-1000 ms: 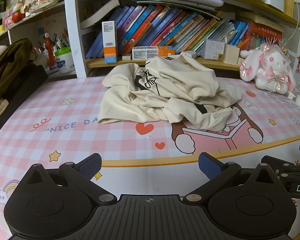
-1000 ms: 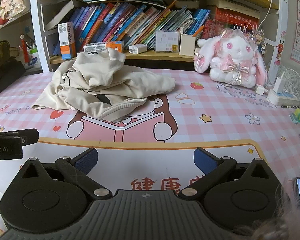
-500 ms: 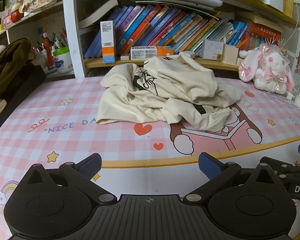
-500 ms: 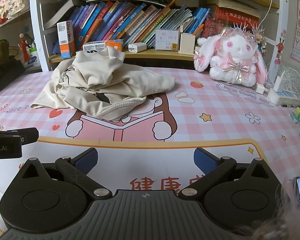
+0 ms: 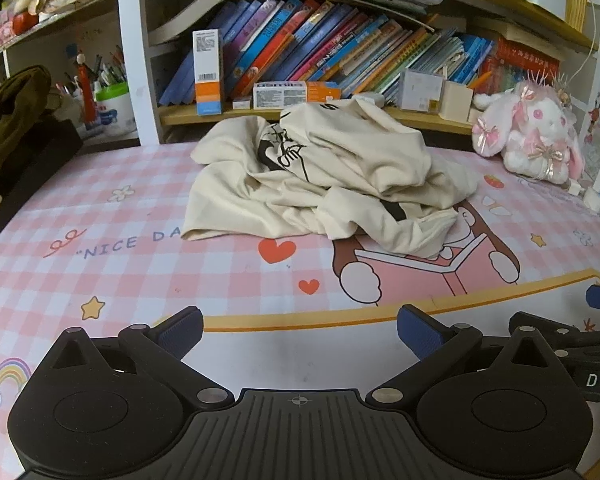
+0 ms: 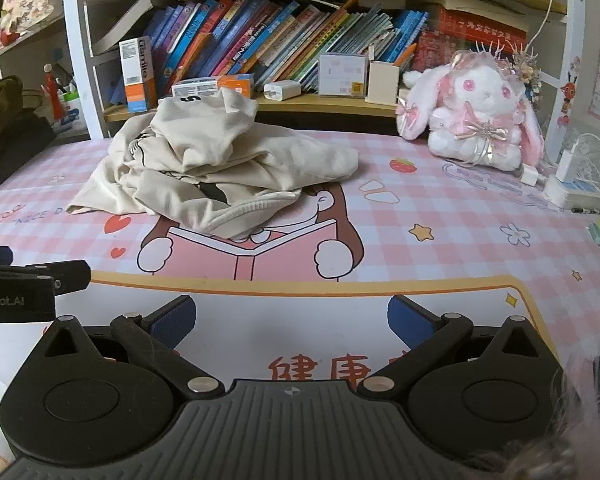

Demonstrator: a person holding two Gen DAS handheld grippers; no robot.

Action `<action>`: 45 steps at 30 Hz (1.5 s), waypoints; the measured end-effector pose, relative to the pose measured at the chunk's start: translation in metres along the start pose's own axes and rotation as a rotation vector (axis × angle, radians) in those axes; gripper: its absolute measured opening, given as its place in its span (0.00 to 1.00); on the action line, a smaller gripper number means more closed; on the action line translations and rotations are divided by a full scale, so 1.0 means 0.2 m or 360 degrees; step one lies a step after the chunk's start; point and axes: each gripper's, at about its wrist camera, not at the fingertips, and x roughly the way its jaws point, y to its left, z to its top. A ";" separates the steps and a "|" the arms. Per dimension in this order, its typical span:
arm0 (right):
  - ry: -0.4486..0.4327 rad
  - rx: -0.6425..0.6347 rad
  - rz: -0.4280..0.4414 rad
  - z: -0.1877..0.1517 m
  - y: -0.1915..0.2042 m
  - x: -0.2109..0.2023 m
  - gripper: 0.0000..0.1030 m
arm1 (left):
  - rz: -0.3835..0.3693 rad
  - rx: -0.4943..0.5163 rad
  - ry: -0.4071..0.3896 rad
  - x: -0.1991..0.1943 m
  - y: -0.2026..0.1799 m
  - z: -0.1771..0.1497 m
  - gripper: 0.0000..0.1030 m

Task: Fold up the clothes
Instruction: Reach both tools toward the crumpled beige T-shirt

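A: Where is the shirt?

B: The cream shirt lies in a crumpled heap on the pink checked mat, toward the back, just in front of the bookshelf. A black print shows on its folds. Its front edge covers the top of the cartoon figure reading a book.

A: And the grippers?

B: The left gripper hangs low over the near, white part of the mat, well apart from the shirt. Its blue-padded fingers are spread wide with nothing between them. The right gripper sits the same way, fingers spread and empty, over the red printed characters.

A: Are they near each other?

B: Side by side. Part of the right one shows at the right edge of the left camera, and part of the left one at the left edge of the right camera.

A: Anything else on the mat?

B: A pink and white plush rabbit sits at the back right, with a white power strip just beside it.
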 end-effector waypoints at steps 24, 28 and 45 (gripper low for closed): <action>0.0096 0.0064 0.0167 0.01 -0.05 0.07 1.00 | -0.0018 0.0032 0.0030 0.03 -0.07 0.00 1.00; 0.0103 0.0051 0.0170 0.02 -0.06 0.08 1.00 | -0.0013 0.0045 0.0004 0.03 -0.09 0.01 1.00; 0.0134 -0.0086 0.0225 0.02 -0.22 0.13 0.99 | 0.0016 0.0060 -0.0006 0.33 -0.15 0.24 0.99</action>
